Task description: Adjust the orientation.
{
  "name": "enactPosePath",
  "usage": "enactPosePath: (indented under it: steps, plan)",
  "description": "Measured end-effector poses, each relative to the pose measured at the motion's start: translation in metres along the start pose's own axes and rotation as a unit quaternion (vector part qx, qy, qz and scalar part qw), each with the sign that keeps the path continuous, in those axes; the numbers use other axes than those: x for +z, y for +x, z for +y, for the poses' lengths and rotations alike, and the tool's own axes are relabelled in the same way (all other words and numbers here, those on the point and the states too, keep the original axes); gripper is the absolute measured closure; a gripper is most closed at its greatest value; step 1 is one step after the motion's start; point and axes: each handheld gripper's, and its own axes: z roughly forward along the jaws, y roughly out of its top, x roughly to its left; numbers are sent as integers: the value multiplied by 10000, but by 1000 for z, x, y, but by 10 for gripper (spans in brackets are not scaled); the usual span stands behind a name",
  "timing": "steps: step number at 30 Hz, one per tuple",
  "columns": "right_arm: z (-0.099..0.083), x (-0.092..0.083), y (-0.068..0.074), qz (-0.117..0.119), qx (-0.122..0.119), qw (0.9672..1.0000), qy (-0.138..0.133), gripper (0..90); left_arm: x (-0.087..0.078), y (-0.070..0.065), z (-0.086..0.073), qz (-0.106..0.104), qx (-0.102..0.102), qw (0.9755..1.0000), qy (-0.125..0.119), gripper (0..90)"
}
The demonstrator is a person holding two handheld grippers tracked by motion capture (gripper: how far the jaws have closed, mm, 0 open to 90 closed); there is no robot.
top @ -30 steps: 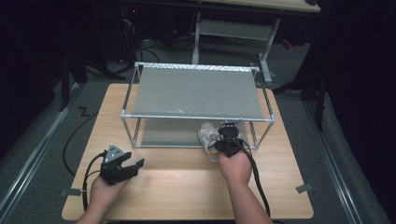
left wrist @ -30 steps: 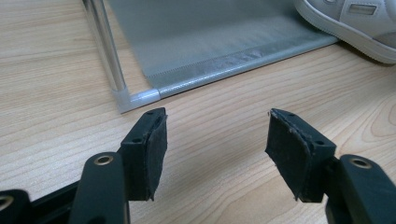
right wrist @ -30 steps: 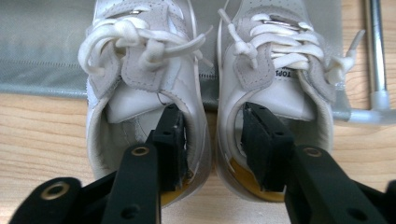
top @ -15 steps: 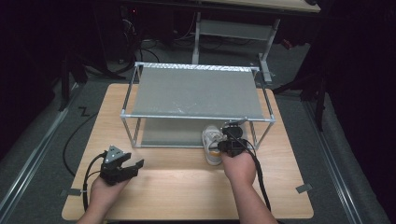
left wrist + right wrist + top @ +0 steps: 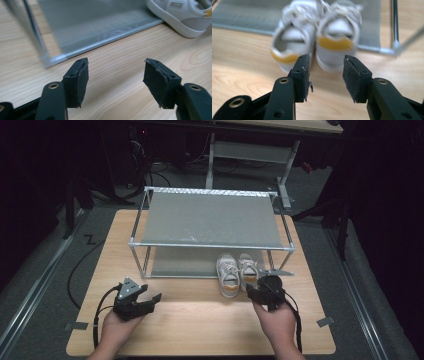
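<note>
A pair of white shoes (image 5: 229,272) with yellow heel tabs stands side by side at the front of the rack's lower shelf (image 5: 180,262), heels toward me. In the right gripper view the left shoe (image 5: 292,45) and the right shoe (image 5: 337,35) lie blurred just beyond the jaws. My right gripper (image 5: 257,291) sits on the table a little behind the heels. Its jaws have just been opening, with nothing between them (image 5: 325,75). My left gripper (image 5: 151,299) rests at the front left, open and empty (image 5: 115,80), with one shoe (image 5: 182,17) far off to its upper right.
The metal rack (image 5: 210,245) has a grey top shelf (image 5: 210,220) over the lower one and stands at the back of the wooden table (image 5: 200,320). Its corner post (image 5: 395,25) rises right of the shoes. Cables trail from both grippers. Dark floor surrounds the table.
My right gripper has drawn back from the shoes toward the table's front and slightly right. Both shoes now show side by side. The left gripper has stayed put.
</note>
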Motion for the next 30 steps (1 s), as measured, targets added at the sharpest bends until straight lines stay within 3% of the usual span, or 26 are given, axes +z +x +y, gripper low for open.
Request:
enactPosePath:
  steps: [6,10,12,15,18,23,26,30]
  plan:
    - [-47,7,-36,139,131,9996,-205,555,10,-35,5,-199,53,9997,-92,320]
    - [-60,14,-47,194,55,9994,-294,542,21,-62,8,-198,382,9991,10,298]
    - [-61,15,-49,274,19,9991,-331,539,30,-75,10,-155,555,9982,143,287]
    - [-60,16,-51,317,-78,9983,-479,536,44,-92,13,-330,429,9984,167,264]
    - [-60,17,-51,341,-212,9972,-637,544,61,-111,18,-453,541,9973,215,241]
    - [-58,17,-50,381,-355,9949,-865,541,89,-132,31,-717,286,9970,40,231]
    - [-54,17,-52,416,-314,9938,-985,528,101,-142,40,-697,279,9971,-95,239]
    - [-52,17,-53,527,-257,9934,-986,503,115,-151,45,-585,253,9979,-66,284]
